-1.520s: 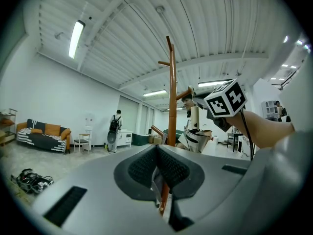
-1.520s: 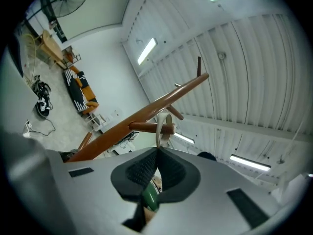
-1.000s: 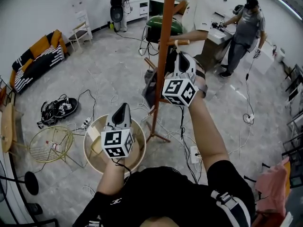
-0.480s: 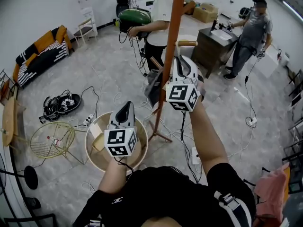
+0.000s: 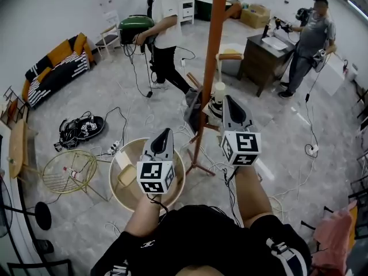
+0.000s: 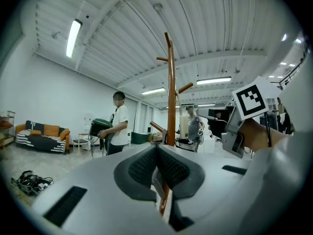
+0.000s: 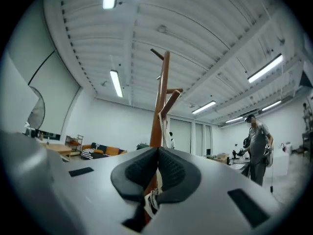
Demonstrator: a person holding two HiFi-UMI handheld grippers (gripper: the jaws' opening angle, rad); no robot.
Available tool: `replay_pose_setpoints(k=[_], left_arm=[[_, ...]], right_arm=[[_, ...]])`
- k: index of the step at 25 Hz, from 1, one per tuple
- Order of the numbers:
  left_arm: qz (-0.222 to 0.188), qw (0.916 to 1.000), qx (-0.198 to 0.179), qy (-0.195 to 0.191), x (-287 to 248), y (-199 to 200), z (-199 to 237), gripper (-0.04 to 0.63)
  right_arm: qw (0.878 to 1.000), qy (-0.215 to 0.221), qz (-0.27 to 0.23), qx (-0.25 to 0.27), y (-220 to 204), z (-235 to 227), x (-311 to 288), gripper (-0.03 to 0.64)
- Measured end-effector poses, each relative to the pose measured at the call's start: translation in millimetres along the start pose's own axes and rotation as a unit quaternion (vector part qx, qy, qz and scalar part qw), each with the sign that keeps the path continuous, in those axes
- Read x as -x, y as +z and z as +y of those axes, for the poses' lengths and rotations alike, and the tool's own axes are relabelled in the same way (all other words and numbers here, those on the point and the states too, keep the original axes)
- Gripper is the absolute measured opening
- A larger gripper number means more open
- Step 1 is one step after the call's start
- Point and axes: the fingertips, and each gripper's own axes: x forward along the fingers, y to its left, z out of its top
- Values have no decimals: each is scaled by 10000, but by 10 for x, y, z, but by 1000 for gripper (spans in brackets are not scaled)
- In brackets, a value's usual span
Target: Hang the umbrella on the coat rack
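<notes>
The orange-brown wooden coat rack [image 5: 211, 68] stands just ahead of me. The umbrella's wooden handle [image 5: 230, 56] rests across a peg beside the pole, and its cream neck [image 5: 219, 91] and dark folded canopy [image 5: 194, 111] hang below. My right gripper [image 5: 228, 100] is shut and empty, below the handle and apart from it. Lower left, my left gripper [image 5: 165, 135] is shut with nothing in it. The left gripper view shows the rack pole [image 6: 171, 97] past the closed jaws. In the right gripper view the rack [image 7: 160, 102] rises close ahead.
A round pale wooden tub [image 5: 123, 154] sits on the floor under my left gripper, and a yellow wire table [image 5: 63, 171] stands to its left. Cables [image 5: 77, 128] lie around. One person [image 5: 164, 22] carries a green object; another [image 5: 310, 39] stands by a dark cabinet [image 5: 267, 56].
My right gripper has dropped down and back from the umbrella handle, which stays on the rack. The person with the green object has walked left.
</notes>
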Motion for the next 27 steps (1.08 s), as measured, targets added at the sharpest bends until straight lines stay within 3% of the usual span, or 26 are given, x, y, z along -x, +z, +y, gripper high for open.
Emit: replay_pose_setpoints(k=[5,10,15,27], left_arm=[[55,10000,-37,-50,-72,-55,-93,17],[47,10000,-59,-48,-117,-64,-139,17],[101,9999,-67,-102,-138,-107,-195,17],[64,9998,-136,-154,-154,-57,-200,17]], right_arm=[[9993,88,158,320,-274,118,243,14],[9997,144,217,-14,-426,129,330,14],[10000,-63,55,-6,-426,77,421,14],[9994,285,116,-184,-446,263,368,14]])
